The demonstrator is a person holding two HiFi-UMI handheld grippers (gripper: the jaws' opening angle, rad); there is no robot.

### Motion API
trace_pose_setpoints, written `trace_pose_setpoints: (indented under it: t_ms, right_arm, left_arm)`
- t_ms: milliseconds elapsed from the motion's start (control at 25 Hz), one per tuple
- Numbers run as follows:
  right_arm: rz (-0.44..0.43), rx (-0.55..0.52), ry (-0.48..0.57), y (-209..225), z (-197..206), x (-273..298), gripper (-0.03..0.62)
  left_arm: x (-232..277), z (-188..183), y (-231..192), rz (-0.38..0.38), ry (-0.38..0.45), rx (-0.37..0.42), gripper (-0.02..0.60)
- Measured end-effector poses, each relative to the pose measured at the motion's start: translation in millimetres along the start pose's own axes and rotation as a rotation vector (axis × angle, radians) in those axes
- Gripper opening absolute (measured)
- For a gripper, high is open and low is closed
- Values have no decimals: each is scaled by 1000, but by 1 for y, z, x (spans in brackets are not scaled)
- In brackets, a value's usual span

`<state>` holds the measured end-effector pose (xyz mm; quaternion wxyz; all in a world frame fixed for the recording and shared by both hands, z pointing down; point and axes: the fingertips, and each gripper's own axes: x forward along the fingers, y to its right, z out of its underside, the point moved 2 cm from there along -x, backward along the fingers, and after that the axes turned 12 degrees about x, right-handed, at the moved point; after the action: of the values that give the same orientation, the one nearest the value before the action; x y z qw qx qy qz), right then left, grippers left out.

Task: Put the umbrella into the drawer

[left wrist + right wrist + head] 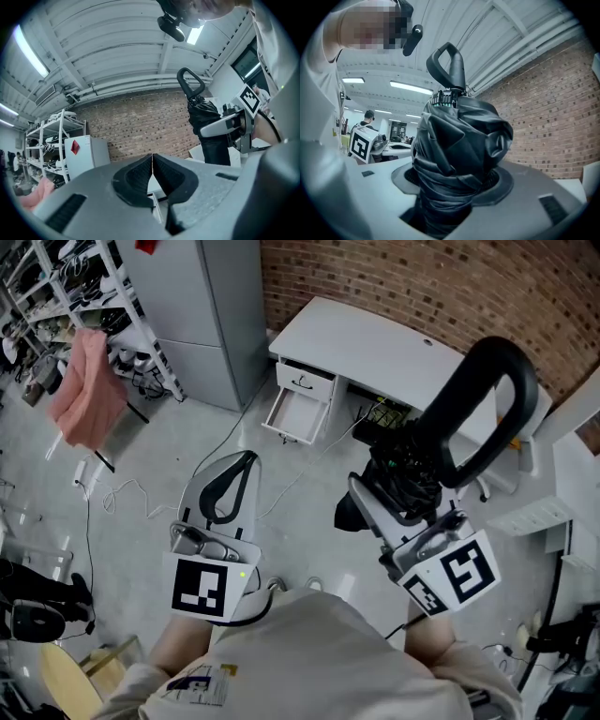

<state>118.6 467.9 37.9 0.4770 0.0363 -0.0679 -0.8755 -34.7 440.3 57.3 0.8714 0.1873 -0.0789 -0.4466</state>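
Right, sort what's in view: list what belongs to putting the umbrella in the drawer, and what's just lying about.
Job in hand: umbrella, clamped in the right tool; open drawer; white desk; left tool, shut and empty.

Lying about: pink cloth; grey cabinet; shelf rack; floor cables.

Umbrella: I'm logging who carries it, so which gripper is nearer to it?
Right. The right gripper clasps the umbrella by its folded canopy; the left gripper, shut and empty, is apart from it, on its left.
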Motion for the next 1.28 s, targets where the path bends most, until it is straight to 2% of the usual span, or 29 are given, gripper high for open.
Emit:
trace_pose_setpoints:
  t_ms: [800,1280]
  right_arm:
    - [-43,35,6,56,10,-44,262]
    - [-69,24,-5,64,21,-36,262]
  left_arm:
    - [25,-8,71,-23,-45,16,14]
    - [33,1,76,-41,-38,26,14]
